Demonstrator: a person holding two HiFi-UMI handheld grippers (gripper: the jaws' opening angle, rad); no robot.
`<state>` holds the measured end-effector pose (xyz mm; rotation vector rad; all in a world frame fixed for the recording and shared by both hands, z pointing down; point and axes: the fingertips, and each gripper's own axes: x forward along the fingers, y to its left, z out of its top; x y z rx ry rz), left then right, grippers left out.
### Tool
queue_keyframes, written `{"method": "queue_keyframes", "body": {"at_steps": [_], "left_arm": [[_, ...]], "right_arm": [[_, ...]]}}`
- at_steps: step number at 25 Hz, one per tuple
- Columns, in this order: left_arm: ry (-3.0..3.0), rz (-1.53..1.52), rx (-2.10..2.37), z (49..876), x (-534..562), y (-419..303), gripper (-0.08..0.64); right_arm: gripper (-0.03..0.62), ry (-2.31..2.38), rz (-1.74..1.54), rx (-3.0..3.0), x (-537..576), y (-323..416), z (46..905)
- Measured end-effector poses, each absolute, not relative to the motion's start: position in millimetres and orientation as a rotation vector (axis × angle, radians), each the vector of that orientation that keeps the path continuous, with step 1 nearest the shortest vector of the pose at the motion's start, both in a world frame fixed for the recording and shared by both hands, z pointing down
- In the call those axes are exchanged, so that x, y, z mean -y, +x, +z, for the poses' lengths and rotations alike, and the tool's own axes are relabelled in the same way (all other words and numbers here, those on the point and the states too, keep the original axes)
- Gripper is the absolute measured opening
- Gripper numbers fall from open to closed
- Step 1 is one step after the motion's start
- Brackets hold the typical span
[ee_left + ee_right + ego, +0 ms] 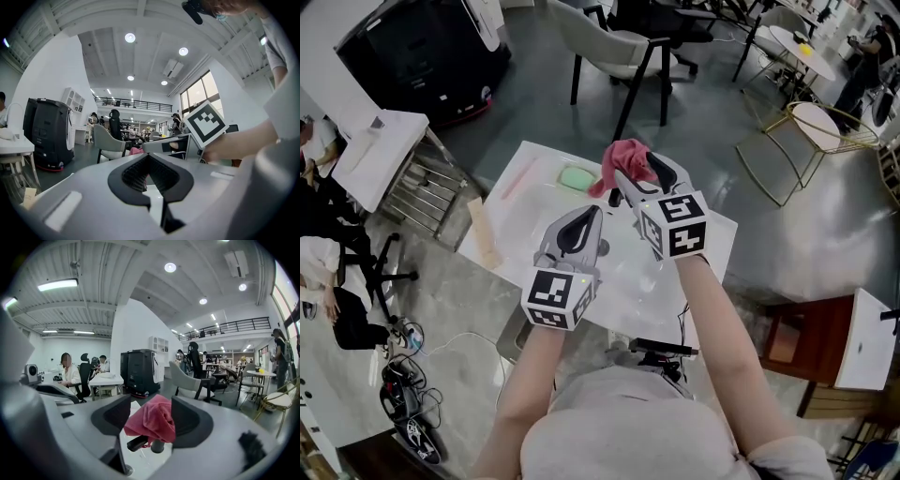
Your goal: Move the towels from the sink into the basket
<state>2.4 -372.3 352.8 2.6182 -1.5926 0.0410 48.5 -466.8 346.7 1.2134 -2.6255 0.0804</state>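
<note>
A pink-red towel [623, 159] hangs bunched at the tips of my right gripper [639, 171], over the far side of the white sink counter [525, 211]. In the right gripper view the towel [152, 420] sits between the wide-spread jaws, against the right pad, with a gap to the left pad; my right gripper [150, 414] is open. A dark fitting [139, 443] shows just beneath the towel. A pale green towel [575, 178] lies in the basin. My left gripper [589, 212] hovers nearer over the counter, shut and empty [149, 157]. No basket is in view.
A wooden board [483, 234] lies along the counter's left edge. A grey chair [614, 42] and a black machine [422, 47] stand beyond it, and gold wire chairs [797, 141] to the right. Seated people [319, 272] and a white desk [380, 155] are at the left.
</note>
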Motion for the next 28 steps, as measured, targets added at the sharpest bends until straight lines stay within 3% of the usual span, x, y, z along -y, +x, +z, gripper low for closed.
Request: {"method": "queue_keyframes", "body": {"at_steps": [28], "left_arm": [[2.600, 0.061, 1.594, 356, 410, 6, 0.005]], "right_arm": [[0.255, 1.082, 0.034, 2.508, 509, 32, 389]]}}
